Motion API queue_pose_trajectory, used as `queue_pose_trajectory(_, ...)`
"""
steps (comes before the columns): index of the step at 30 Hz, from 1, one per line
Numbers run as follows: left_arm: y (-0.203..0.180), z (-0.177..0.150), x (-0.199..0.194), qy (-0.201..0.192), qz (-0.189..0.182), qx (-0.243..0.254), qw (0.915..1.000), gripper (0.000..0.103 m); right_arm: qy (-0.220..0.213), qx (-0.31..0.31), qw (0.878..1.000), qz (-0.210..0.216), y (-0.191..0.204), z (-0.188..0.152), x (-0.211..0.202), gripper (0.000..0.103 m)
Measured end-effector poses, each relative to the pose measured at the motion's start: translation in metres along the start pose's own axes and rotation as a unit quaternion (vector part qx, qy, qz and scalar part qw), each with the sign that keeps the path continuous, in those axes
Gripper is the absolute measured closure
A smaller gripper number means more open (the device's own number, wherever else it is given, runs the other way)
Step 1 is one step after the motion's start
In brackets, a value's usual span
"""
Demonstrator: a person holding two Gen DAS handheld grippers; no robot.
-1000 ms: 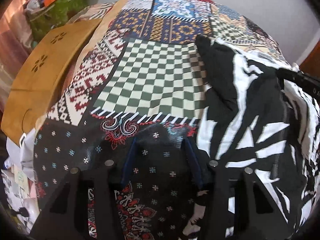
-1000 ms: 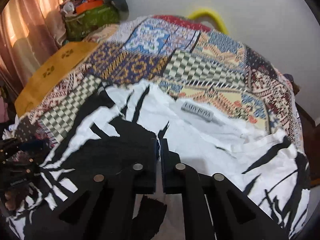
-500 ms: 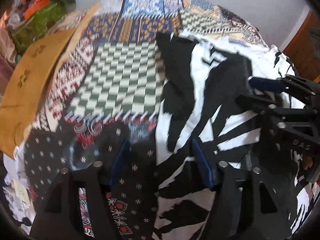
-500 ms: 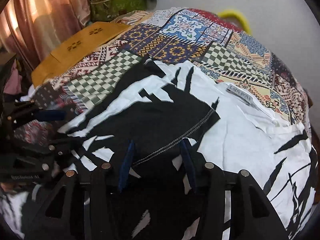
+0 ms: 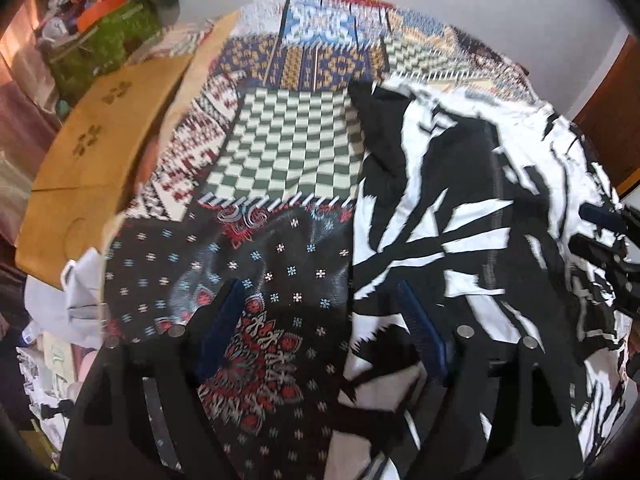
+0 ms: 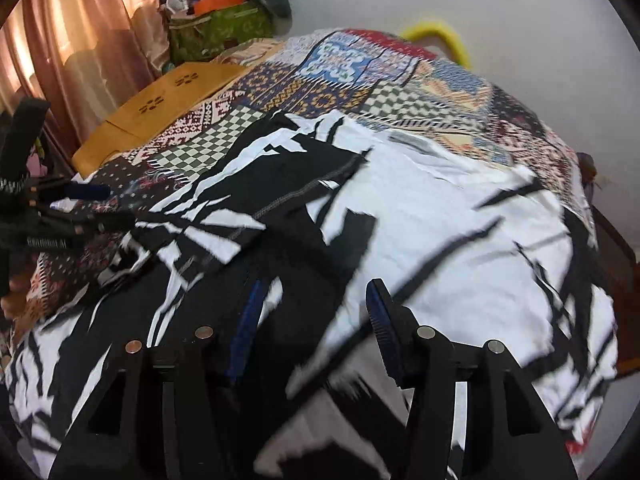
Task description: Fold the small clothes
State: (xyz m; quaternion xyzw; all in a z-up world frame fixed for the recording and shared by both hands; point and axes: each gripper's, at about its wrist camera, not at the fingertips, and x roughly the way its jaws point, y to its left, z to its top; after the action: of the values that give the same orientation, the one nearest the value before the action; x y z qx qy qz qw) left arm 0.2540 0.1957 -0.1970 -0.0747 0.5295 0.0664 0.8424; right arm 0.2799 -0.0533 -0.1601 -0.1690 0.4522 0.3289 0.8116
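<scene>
Blue-padded left gripper [image 5: 320,328] spread wide, holding nothing, over the shirt's [image 5: 460,216] left edge. Right gripper [image 6: 312,320] equally wide, empty, above the shirt's middle. Shirt lies on the patchwork bed [image 5: 288,148], one black-and-white flap folded inward. Risk: loose flap may slide back or bunch if I pinch only one layer. Left gripper body [image 6: 44,216] carries white lettering, too blurred to read; no garment label legible.
</scene>
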Motion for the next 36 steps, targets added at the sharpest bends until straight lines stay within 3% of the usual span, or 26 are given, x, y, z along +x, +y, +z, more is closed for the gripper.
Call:
queue_pose_trajectory(5,-0.021,0.001,-0.037,-0.032,0.006,0.015,0.9994,0.024,-0.027,0.020,0.999,-0.012,-0.017,-0.019,-0.037,0.053)
queue_pose_trajectory(11,-0.058,0.010,-0.048,-0.047,-0.005,0.034,0.9983,0.024,-0.050,0.055,0.997,-0.036,-0.047,-0.043,-0.069,0.053)
queue_pose_trajectory(18,-0.112,0.025,-0.021,-0.028,-0.023,0.055,0.9978,0.024,-0.060,0.120,0.987,-0.085,-0.115,-0.077,-0.094,0.053)
queue_pose_trajectory(25,-0.159,0.040,0.020,-0.001,-0.030,0.086,0.9958,0.024,-0.032,0.190,0.973,-0.126,-0.192,-0.116,-0.090,0.053)
queue_pose_trajectory(32,-0.191,0.042,0.061,0.028,-0.028,0.110,0.9931,0.024,-0.036,0.258,0.957,-0.125,-0.241,-0.126,-0.075,0.053)
queue_pose_trajectory(36,-0.202,0.041,0.064,0.015,-0.021,0.126,0.9916,0.021,-0.038,0.278,0.955,-0.096,-0.253,-0.126,-0.065,0.055)
